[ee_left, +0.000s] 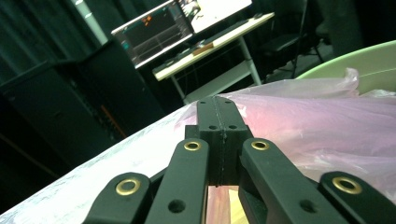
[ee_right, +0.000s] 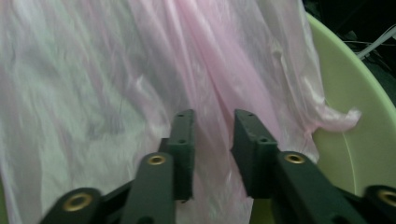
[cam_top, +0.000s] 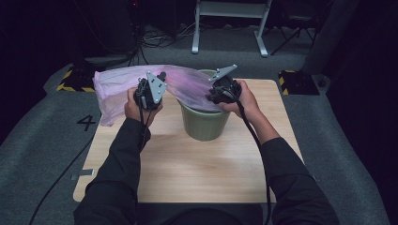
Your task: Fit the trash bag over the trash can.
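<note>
1. The pink plastic bag [cam_top: 122, 84] drapes from the left gripper [cam_top: 151, 91] across the green bin [cam_top: 205, 123] rim.
2. Left jaws are pressed together, pinching the bag.
3. Right gripper [ee_right: 212, 140] jaws stand spread, film between them, ungripped.
4. Judged light, soft and slippery; grip the free edge at the rim.

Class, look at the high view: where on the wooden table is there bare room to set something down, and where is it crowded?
Free: the wide near half of the wooden table, between the two sleeves and in front of the green bin; also the far right corner beyond the right hand-held gripper. Crowded: the far left, where the pink bag drapes from the bin past the left hand-held gripper.
</note>
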Available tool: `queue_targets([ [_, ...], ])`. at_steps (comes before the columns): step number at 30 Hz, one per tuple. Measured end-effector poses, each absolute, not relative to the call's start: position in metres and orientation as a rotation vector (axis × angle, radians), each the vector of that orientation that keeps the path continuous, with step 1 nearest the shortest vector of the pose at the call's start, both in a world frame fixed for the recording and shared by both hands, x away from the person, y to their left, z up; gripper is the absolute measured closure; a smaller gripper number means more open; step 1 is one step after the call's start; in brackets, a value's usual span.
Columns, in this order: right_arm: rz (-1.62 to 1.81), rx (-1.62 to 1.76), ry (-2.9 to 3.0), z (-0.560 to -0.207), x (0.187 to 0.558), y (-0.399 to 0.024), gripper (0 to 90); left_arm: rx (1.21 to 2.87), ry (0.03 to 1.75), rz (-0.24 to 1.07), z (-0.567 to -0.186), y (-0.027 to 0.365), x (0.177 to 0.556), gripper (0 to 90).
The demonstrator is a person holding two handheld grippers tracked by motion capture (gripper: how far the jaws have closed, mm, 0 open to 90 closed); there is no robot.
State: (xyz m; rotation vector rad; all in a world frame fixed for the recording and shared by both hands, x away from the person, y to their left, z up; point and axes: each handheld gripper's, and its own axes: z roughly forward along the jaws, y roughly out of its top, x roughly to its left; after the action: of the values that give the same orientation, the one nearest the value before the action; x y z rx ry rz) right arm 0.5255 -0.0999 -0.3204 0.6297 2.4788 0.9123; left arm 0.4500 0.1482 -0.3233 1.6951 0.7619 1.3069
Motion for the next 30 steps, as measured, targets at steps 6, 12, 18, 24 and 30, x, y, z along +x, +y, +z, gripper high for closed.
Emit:
queue_targets([
  [6,1.011,0.609,2.481,-0.314,0.517,-0.109,54.4,1.703,0.707,1.263,-0.325,0.134,0.444,90.0],
  [12,1.095,0.537,2.471,-0.307,0.502,-0.112,41.4,1.729,0.658,1.212,-0.328,0.12,0.44,90.0],
  [18,0.995,0.535,2.434,-0.307,0.495,-0.111,41.3,1.741,0.649,1.31,-0.325,0.117,0.438,90.0],
  [24,1.086,0.561,2.449,-0.3,0.499,-0.132,40.0,1.742,0.773,1.364,-0.325,0.143,0.452,90.0],
  [30,1.107,0.521,2.49,-0.3,0.497,-0.144,41.4,1.731,0.814,1.356,-0.328,0.148,0.456,90.0],
])
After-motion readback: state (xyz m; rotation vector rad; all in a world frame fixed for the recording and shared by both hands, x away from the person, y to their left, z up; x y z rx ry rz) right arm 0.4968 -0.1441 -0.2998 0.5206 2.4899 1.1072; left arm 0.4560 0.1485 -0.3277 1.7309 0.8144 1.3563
